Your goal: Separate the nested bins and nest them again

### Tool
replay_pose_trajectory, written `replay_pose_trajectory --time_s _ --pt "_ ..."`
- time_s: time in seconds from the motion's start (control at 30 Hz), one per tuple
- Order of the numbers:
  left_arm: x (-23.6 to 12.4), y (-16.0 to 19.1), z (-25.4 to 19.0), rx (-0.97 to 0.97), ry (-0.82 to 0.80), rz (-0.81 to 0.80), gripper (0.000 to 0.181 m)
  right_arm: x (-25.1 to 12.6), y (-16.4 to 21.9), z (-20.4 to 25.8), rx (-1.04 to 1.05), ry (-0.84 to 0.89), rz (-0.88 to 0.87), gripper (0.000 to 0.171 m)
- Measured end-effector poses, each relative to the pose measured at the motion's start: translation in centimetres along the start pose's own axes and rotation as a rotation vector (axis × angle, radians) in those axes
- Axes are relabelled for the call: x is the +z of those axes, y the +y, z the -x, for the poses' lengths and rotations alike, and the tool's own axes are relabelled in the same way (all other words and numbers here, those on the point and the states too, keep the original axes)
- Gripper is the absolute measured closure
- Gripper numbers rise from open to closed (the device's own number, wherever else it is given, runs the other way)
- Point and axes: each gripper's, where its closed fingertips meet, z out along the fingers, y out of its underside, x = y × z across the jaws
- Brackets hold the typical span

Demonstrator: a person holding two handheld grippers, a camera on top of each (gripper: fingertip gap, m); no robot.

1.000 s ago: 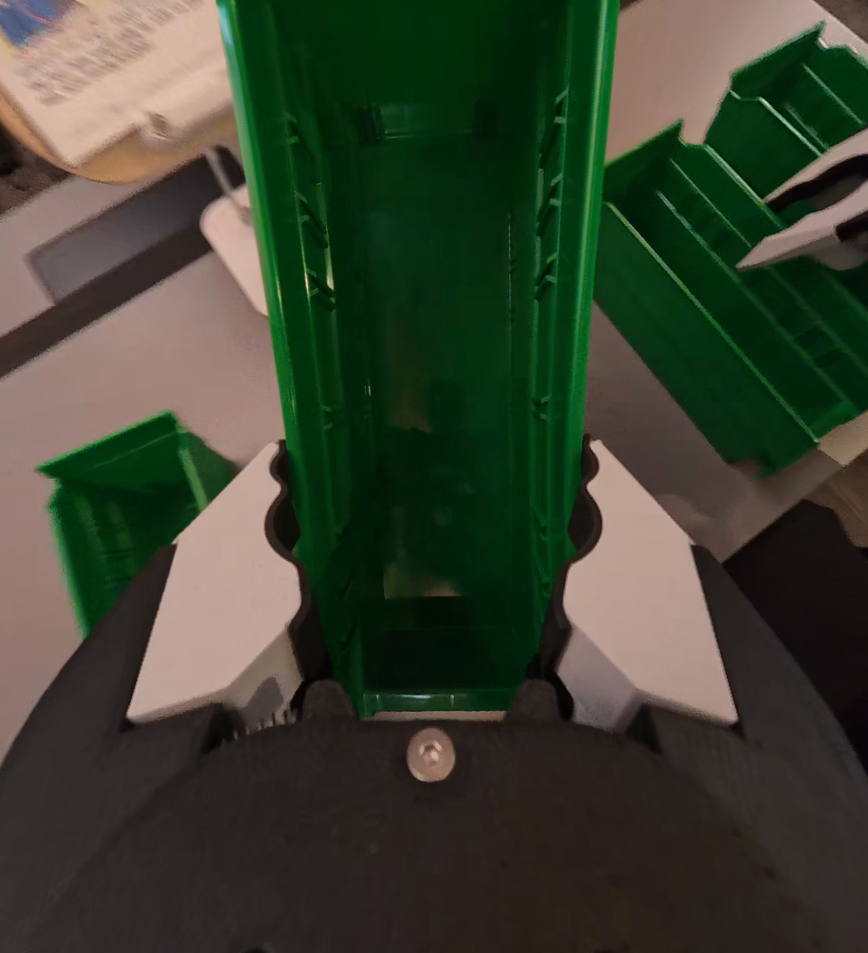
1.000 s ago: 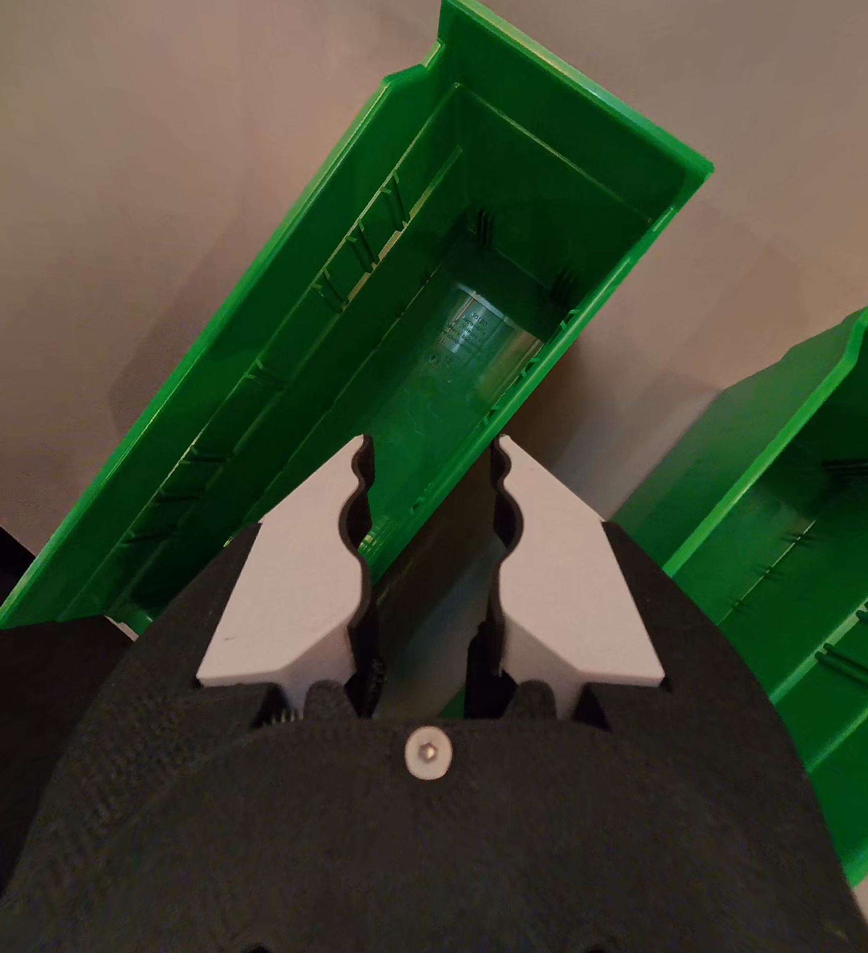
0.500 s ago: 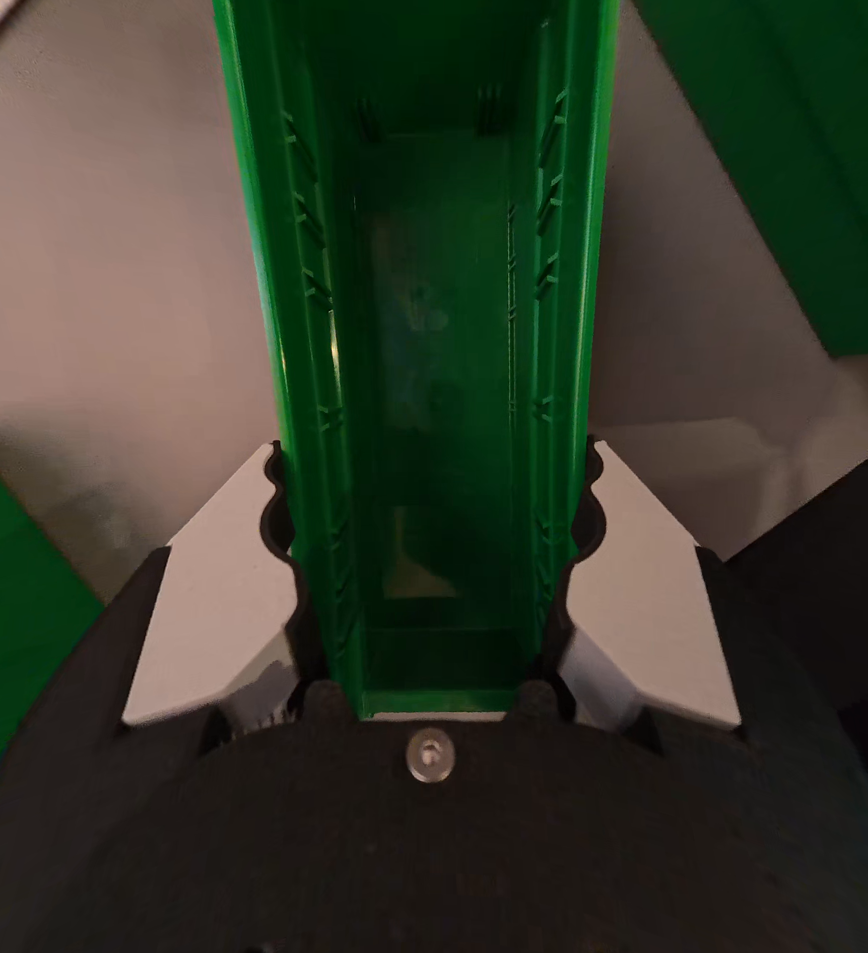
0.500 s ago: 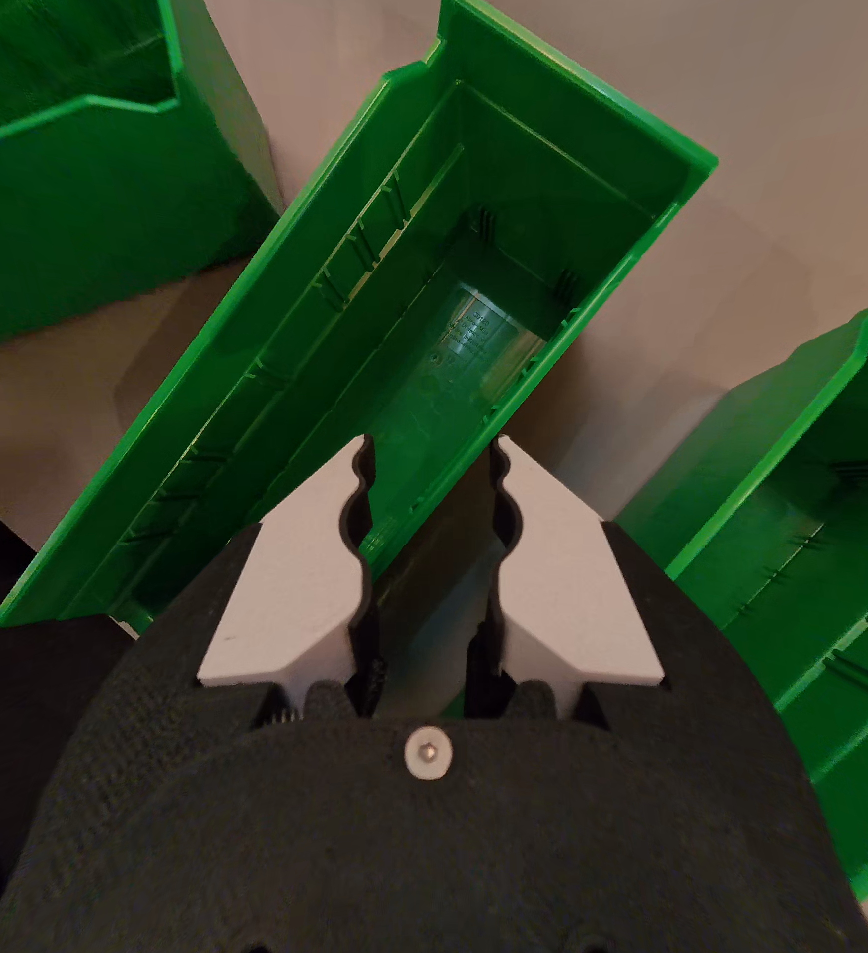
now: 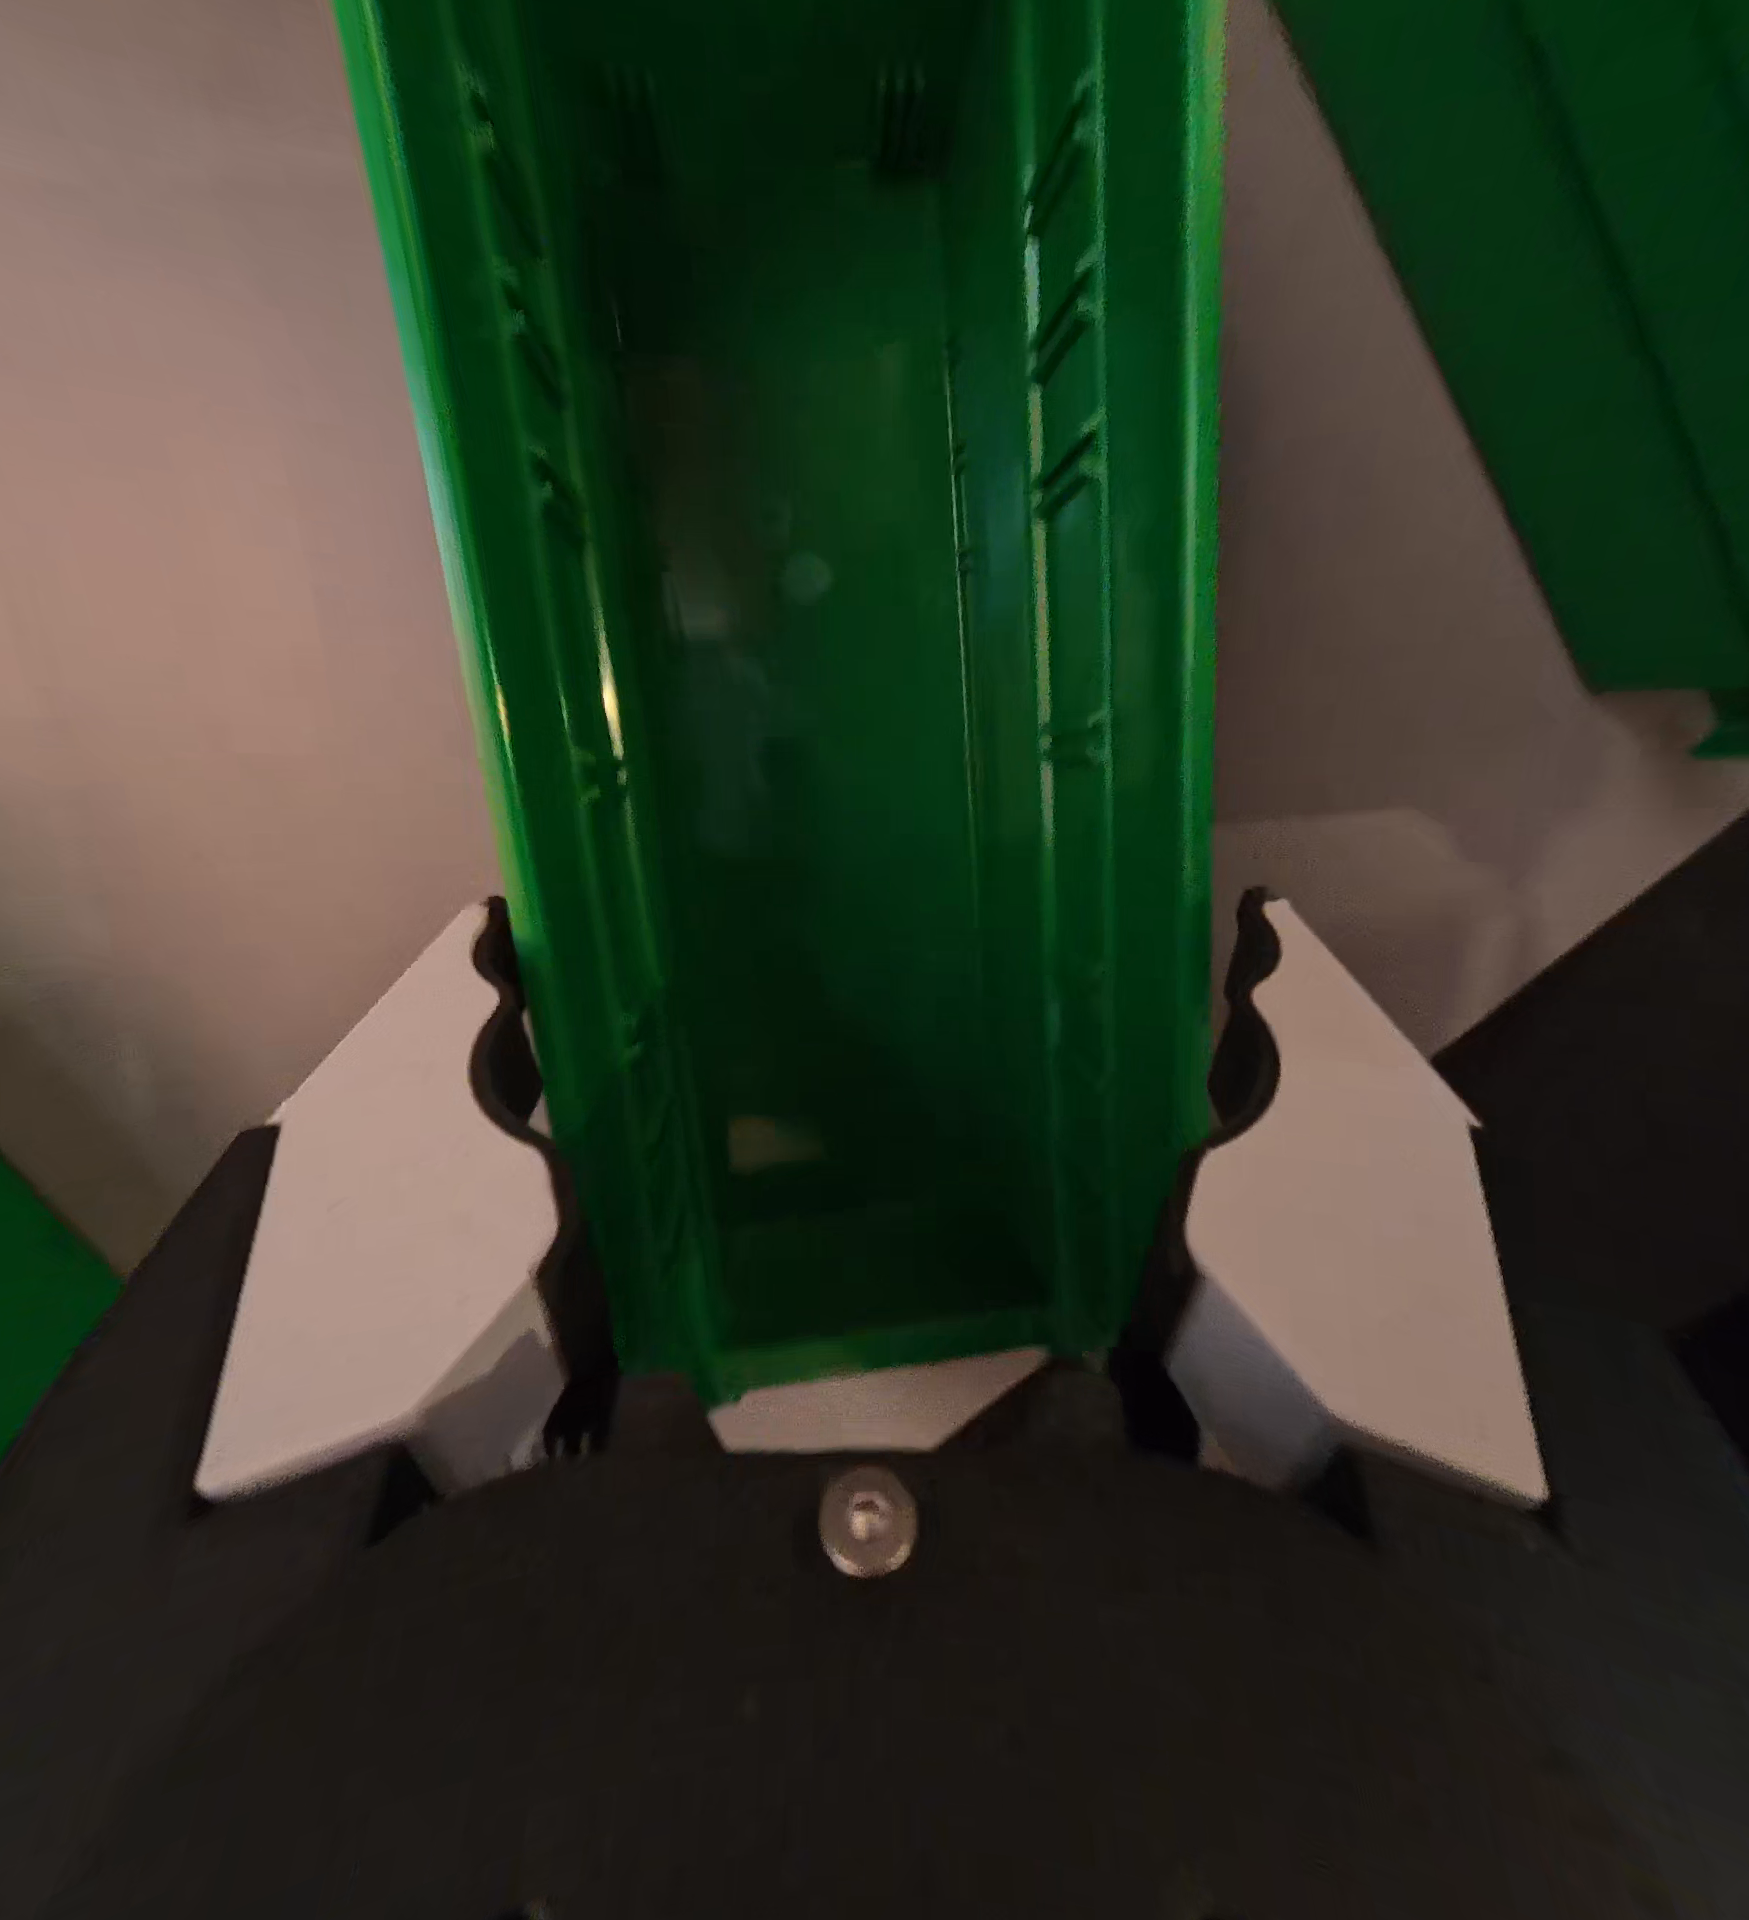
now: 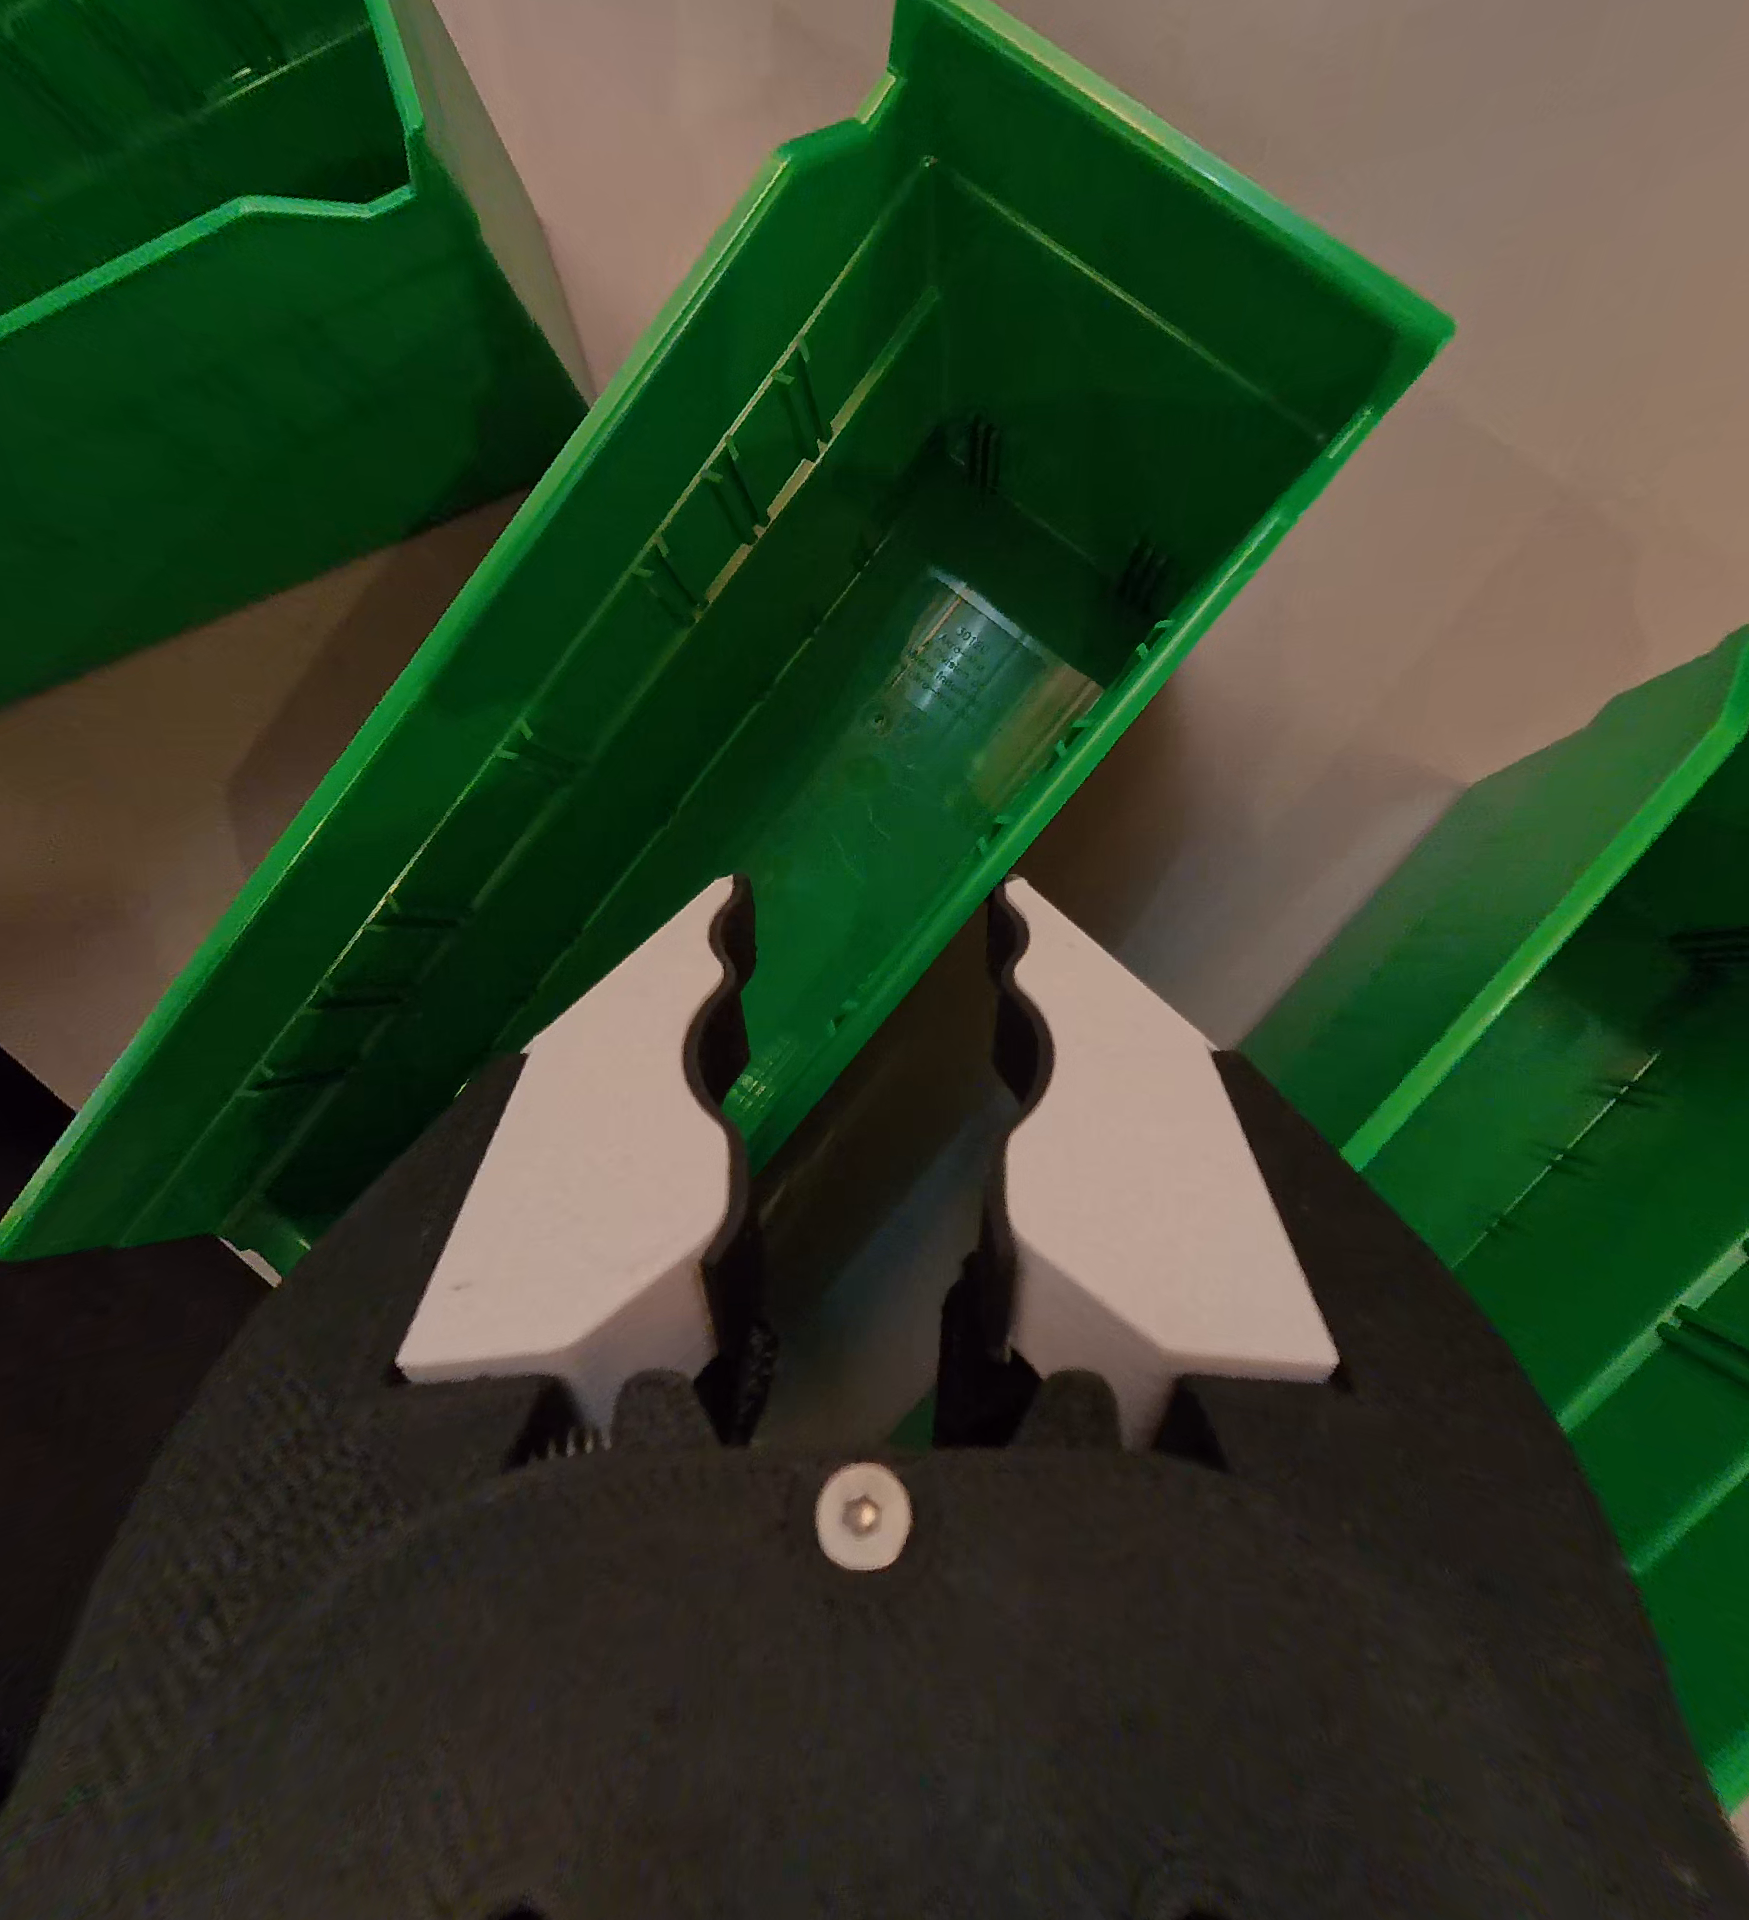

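Three long green plastic bins lie apart on the pale tabletop point(image 6: 1524, 156), with bare strips between them. The half-open black-and-white right gripper point(image 6: 870, 914) straddles the middle bin point(image 6: 641, 727) at its lower-right rim, gripping nothing. The left gripper point(image 5: 875, 914), spread wide, loosely brackets the near end of a narrow green bin point(image 5: 797, 623).

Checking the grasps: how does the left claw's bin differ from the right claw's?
The left bin runs straight ahead, its whole width between the fingers of the left claw; the right bin lies diagonally, only one side wall between the fingers of the right claw. The right bin shows a pale label on its floor; the left bin's floor is dim and blurred. Both are green, long and empty.
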Motion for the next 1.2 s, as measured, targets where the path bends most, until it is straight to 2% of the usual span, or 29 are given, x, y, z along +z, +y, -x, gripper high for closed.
replay_pose_trajectory --time_s 0.23,0.73,1.2 --pt "-1.2 3.6 -0.5 -0.018 0.077 0.094 0.057 0.0 0.0 0.0 -0.001 -0.003 0.001 0.127" --pt "-3.3 8.5 -2.9 -0.054 0.236 0.057 0.063 -0.1 0.0 0.1 0.000 -0.004 0.004 0.127" --pt "-2.7 10.2 -4.4 0.027 0.262 -0.003 0.059 -0.1 0.1 0.1 -0.001 -0.005 0.006 0.127"
